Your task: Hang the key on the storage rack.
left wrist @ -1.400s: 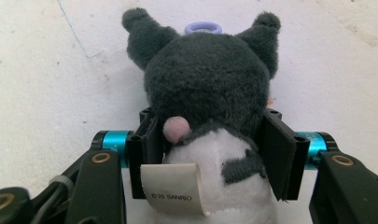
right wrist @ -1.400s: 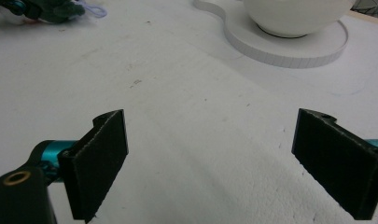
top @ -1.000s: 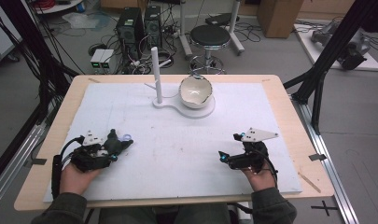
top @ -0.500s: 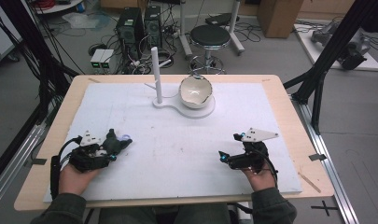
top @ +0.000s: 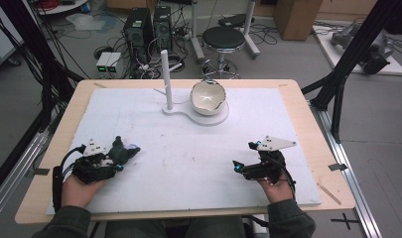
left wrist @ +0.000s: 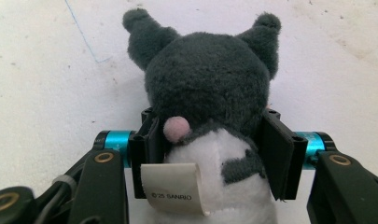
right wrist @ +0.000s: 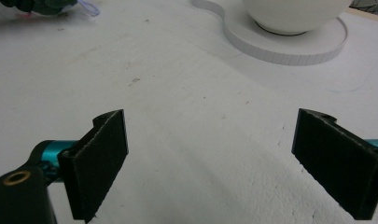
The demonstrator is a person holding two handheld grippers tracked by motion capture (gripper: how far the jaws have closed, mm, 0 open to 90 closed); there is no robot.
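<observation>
A dark grey plush toy (left wrist: 210,93) with two ears, a white back, a pink tail and a paper tag sits between the jaws of my left gripper (left wrist: 210,154), which is shut on its body. From above, the same plush toy (top: 120,150) and left gripper (top: 124,154) rest low on the white mat's left side. Over on the right side, my right gripper (top: 236,168) lies on the mat, and its own camera shows this right gripper (right wrist: 224,158) open with nothing between the pads. A white bowl (top: 207,97) stands on a white base with an upright post (top: 165,79).
The white mat (top: 188,148) covers most of the wooden table (top: 307,114). The bowl's base (right wrist: 289,49) lies ahead of the right gripper. Behind the table are a stool (top: 223,39), computer towers (top: 144,25) and cables on the floor. Black frame struts (top: 347,59) stand at the right.
</observation>
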